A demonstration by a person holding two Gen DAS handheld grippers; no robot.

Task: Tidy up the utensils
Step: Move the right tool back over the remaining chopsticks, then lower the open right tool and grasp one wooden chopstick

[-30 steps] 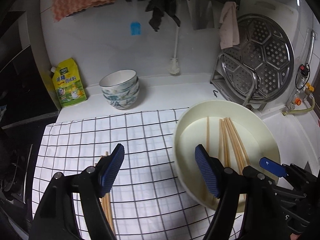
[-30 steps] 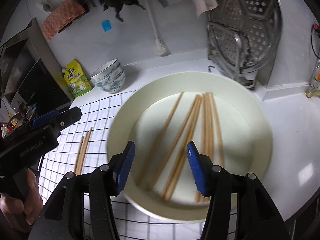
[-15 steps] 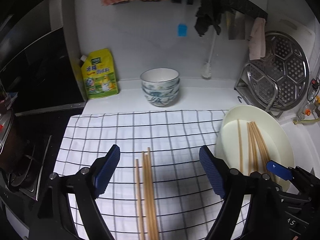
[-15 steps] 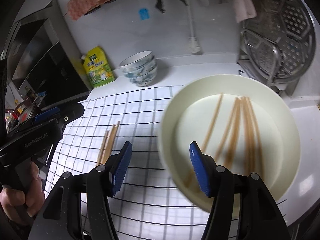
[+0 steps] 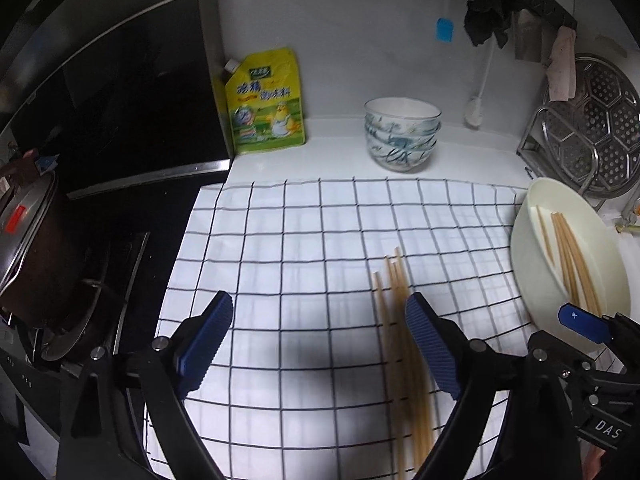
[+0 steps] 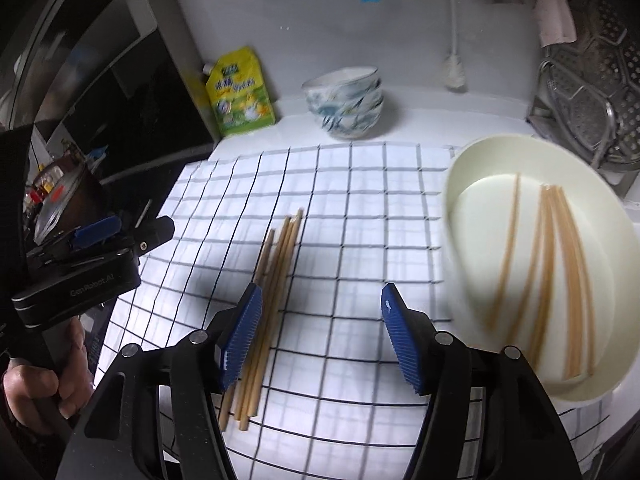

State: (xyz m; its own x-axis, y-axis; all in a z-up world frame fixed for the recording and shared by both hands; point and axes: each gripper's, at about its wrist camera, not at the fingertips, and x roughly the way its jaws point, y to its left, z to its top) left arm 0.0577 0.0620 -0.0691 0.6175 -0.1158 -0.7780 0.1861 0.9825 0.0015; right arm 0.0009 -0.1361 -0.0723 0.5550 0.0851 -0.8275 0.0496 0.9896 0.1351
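Two views. Left wrist: the left gripper, jaws spread and just opening wider with nothing between them, hangs over a checked cloth; loose chopsticks lie beside its right finger, more in a cream plate. Right wrist: the right gripper, likewise spread, just opening and empty, has the loose chopsticks at its left finger, the plate to its right.
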